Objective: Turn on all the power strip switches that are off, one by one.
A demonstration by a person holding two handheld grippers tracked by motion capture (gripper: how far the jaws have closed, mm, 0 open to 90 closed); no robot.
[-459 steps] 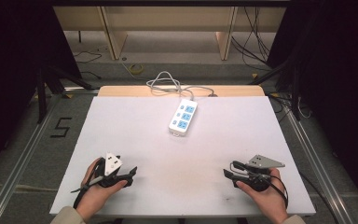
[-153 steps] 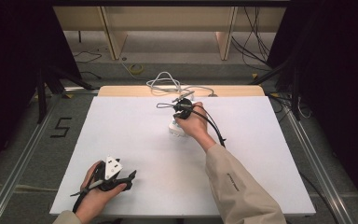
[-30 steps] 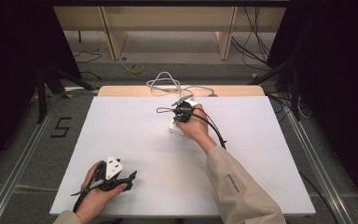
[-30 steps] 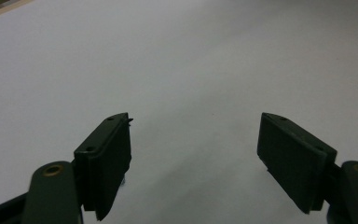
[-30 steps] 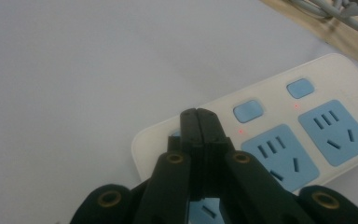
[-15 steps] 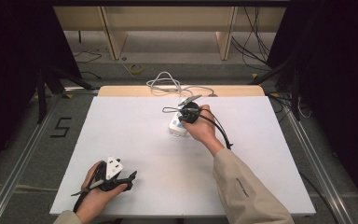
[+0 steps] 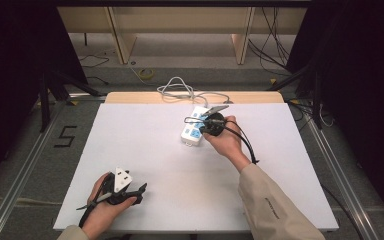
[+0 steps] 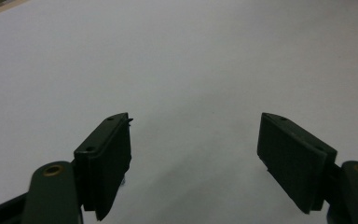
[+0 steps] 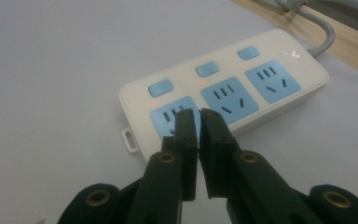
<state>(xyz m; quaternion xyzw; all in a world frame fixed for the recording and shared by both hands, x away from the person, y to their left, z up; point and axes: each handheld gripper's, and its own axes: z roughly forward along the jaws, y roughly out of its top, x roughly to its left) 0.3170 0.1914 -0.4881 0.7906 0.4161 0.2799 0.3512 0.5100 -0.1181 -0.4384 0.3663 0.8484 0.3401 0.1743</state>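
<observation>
While the left gripper [image 7: 130,192] rests wide open and empty at lower left, the right gripper [image 9: 198,123], nearly closed on nothing, hovers over the power strip [image 9: 223,93], seemingly poised to press a switch button [image 9: 160,87].

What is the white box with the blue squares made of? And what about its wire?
The power strip looks like hard, smooth plastic: its white shell has rounded, moulded edges and a slight sheen, with blue socket faces and buttons. Its grey cord is probably rubbery plastic, since it lies in soft loops.
</observation>
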